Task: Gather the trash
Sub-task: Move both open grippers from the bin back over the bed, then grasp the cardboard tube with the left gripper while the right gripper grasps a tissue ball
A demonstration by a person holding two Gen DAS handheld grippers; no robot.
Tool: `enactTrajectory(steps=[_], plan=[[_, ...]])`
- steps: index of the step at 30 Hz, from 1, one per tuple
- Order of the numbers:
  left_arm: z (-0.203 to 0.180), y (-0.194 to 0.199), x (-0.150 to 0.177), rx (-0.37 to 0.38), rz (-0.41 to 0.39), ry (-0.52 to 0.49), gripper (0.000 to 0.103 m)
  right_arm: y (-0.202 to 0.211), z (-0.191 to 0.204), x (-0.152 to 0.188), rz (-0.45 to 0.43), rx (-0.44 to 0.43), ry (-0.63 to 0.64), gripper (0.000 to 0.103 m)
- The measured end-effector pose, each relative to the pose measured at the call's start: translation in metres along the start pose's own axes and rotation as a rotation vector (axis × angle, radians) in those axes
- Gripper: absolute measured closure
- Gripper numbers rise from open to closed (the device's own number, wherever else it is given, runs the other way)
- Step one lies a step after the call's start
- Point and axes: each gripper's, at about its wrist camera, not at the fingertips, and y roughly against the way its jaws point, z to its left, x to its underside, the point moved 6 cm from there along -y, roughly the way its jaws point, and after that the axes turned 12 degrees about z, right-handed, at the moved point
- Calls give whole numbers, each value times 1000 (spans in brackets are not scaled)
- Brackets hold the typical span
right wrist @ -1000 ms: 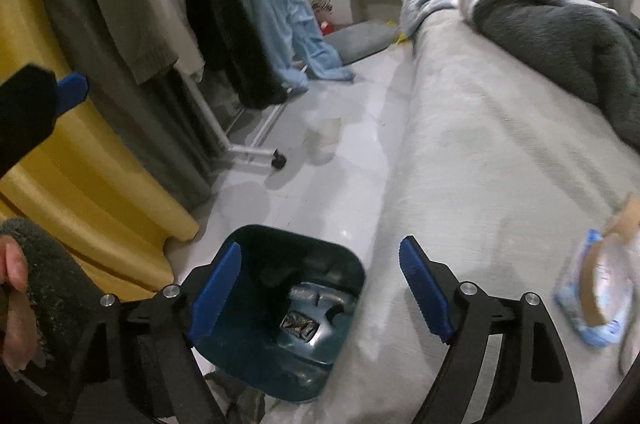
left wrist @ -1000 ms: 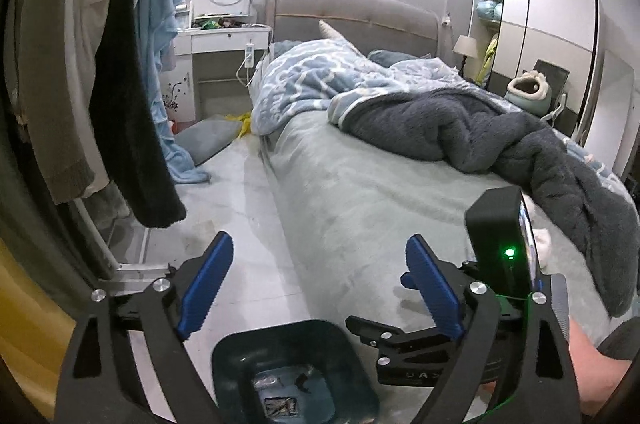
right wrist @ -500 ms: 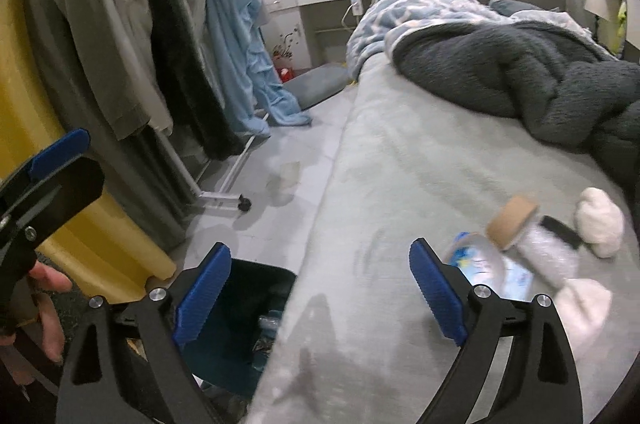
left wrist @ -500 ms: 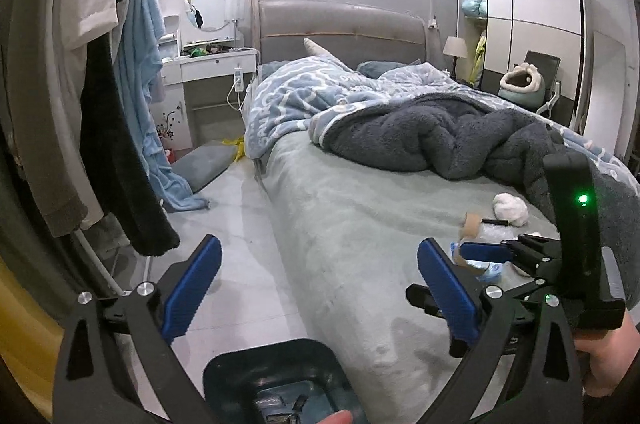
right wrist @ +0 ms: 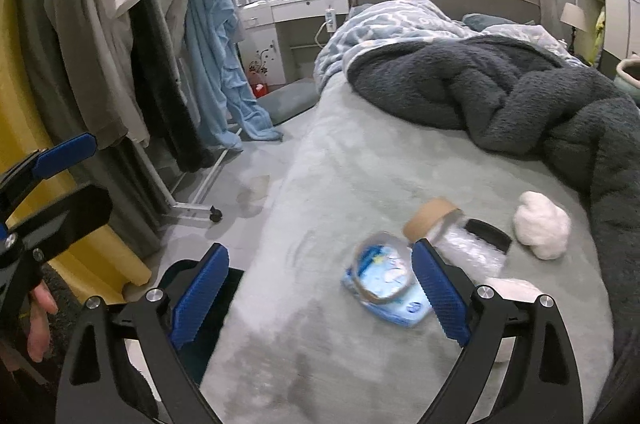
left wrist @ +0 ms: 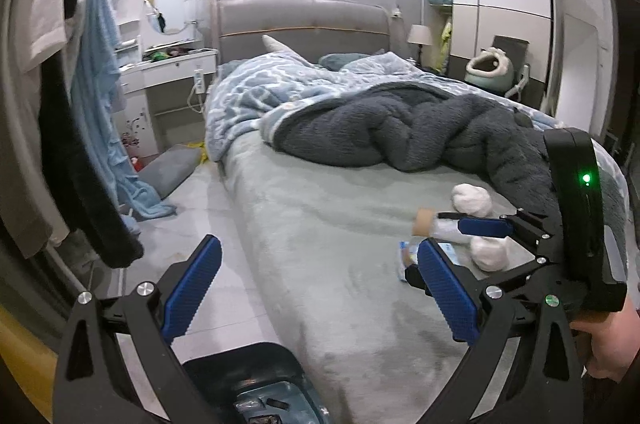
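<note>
Both views have swung up from the bin (left wrist: 256,380) toward the bed (right wrist: 320,208), so another pickup looks underway. Right gripper (right wrist: 320,288) wide, empty, now nearing the trash at lower right of its frame: blue packet (right wrist: 386,284), cardboard-capped tube (right wrist: 448,228), white wads (right wrist: 542,230). Left gripper (left wrist: 316,288) wide, empty. Bin at bottom of left frame holds wrappers.
</note>
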Motion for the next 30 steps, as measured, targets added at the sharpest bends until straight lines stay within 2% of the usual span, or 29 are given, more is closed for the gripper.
enactTrajectory(steps=[10, 21, 30], plan=[[-29, -19, -5, 36, 38, -76, 3, 12, -36, 16, -26, 41, -18, 8], [-71, -58, -5, 102, 120, -149, 4, 20, -86, 36, -38, 73, -78, 8], [-90, -99, -1, 151, 204, -157, 4, 21, -99, 47, -29, 82, -83, 8]])
